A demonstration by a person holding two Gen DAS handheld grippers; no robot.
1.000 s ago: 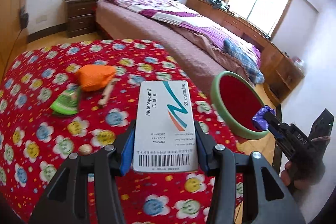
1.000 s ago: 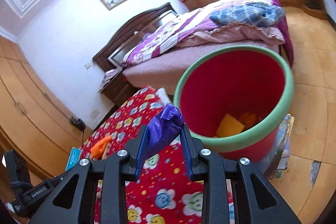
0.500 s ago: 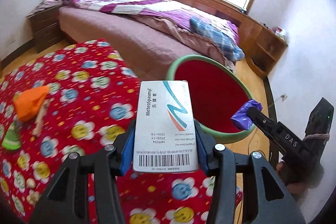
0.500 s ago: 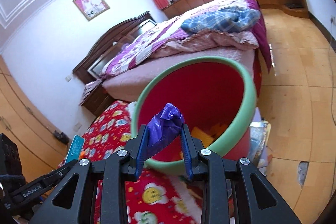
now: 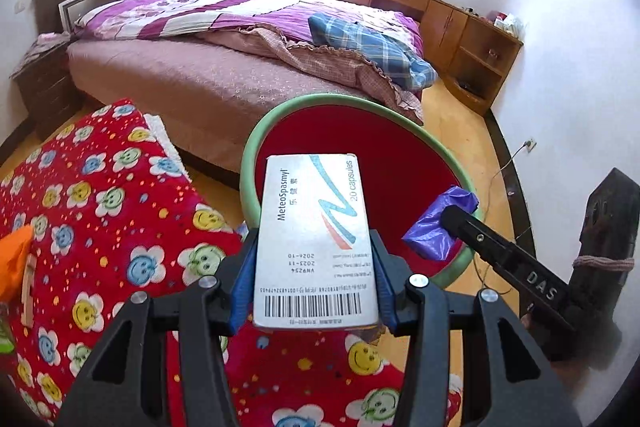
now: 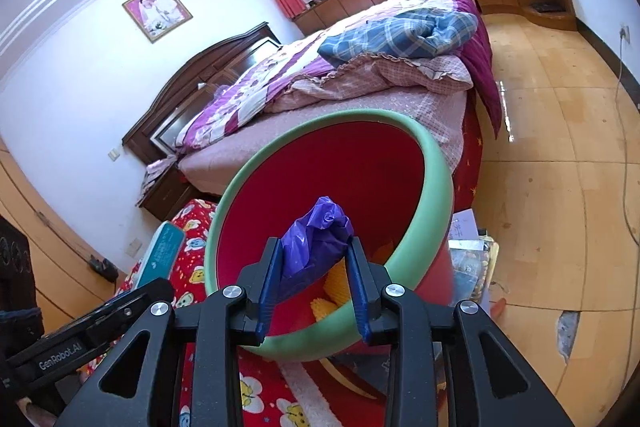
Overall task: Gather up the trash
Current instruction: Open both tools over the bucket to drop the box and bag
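Sunny bedroom, big bed at twelve o'clock. Below it, the red bin with a green rim. Right gripper is opening over it; the purple bag sits between the pads, so let it fall straight in. Left gripper squeezes the capsule box; bring it past the rim before letting go.
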